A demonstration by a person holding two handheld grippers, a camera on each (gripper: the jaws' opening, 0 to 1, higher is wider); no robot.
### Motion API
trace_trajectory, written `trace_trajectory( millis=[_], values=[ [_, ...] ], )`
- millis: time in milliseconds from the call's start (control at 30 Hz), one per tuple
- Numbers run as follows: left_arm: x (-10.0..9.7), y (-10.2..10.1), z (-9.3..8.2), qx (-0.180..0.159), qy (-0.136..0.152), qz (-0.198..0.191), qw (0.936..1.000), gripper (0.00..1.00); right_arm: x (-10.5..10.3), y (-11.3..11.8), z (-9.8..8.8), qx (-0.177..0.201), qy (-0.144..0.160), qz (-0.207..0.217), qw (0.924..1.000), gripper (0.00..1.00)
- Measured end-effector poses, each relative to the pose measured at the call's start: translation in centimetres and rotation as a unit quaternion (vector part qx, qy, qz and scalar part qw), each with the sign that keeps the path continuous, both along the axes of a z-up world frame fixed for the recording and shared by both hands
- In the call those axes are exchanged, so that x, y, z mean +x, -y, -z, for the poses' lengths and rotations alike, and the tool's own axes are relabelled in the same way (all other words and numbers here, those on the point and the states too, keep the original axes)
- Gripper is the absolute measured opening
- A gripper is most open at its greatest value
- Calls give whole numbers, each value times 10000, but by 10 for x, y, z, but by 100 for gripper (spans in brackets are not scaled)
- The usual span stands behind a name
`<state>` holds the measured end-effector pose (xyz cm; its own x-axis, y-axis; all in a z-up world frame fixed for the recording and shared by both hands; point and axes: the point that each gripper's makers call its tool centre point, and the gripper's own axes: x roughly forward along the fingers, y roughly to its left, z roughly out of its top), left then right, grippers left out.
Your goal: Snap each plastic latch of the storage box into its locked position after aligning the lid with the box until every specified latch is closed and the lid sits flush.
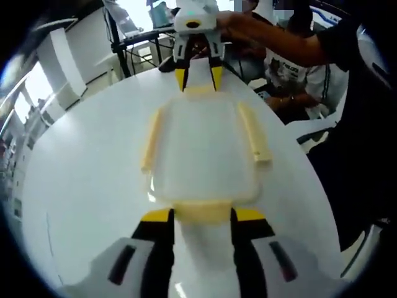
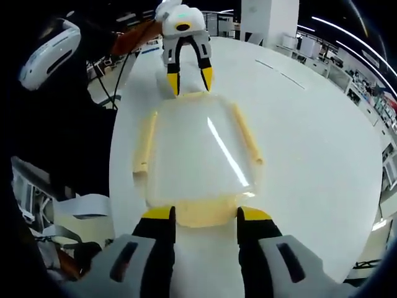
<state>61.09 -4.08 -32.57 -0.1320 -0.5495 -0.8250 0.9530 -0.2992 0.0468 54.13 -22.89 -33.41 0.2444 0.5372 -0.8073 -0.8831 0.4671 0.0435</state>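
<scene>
A clear storage box point(image 1: 201, 155) with pale yellow latches lies flat on a round white table point(image 1: 87, 186), caught end to end between two hand-held grippers that face each other along its long axis. In the left gripper view, the left gripper point(image 1: 203, 215) rises from 6 o'clock with its yellow-tipped jaws spread apart, straddling the near end latch point(image 1: 201, 213), which sits between the tips; no squeeze on it is visible. At 12 o'clock in that view the right gripper point(image 1: 198, 77), held by a person's hand point(image 1: 232, 25), stands likewise spread over the far end latch point(image 1: 200, 90). The right gripper view mirrors this: the right gripper point(image 2: 205, 215) brackets its own end latch point(image 2: 205, 211) at 6 o'clock, and the left gripper point(image 2: 190, 79) waits at 12 o'clock. The two long side latches point(image 1: 254, 133) point(image 1: 151, 139) lie at 3 and 9 o'clock of the lid point(image 2: 198, 152), splayed outward and seemingly not yet snapped down; whether the end latches are locked cannot be told. Each gripper is nearest its own end latch, so the coming press likely falls straight ahead and down, with the side latches needing a turn across the box's length. People sit beyond the table's far edge.
</scene>
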Motion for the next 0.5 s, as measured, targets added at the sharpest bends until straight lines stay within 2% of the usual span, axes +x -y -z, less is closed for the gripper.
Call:
trace_trajectory(
  millis=[167,333,367,400,433,467,500],
  values=[
    [-1,-1,-5,-34,-135,-59,9999,35,-2,-2,-1,-40,-67,-3,10000,39],
    [-6,-3,-6,-7,-312,-94,9995,35,-2,-6,-13,133,-98,13,9999,38],
    [-7,-3,-8,-12,-344,-99,9994,34,-2,-8,-16,191,-120,26,9997,17],
    [-10,-3,-11,-66,-321,18,9995,34,5,-2,-23,146,-50,-9,9999,4],
    [-13,-5,-11,-10,-362,38,9993,0,11,-1,-26,185,61,146,9997,1],
    [-30,-7,-15,128,-966,-13,9952,0,6,-8,-35,426,61,-105,9990,0],
    [-23,12,-30,-543,-984,-298,9932,0,1,-16,-44,706,25,-99,9975,0]
  ],
)
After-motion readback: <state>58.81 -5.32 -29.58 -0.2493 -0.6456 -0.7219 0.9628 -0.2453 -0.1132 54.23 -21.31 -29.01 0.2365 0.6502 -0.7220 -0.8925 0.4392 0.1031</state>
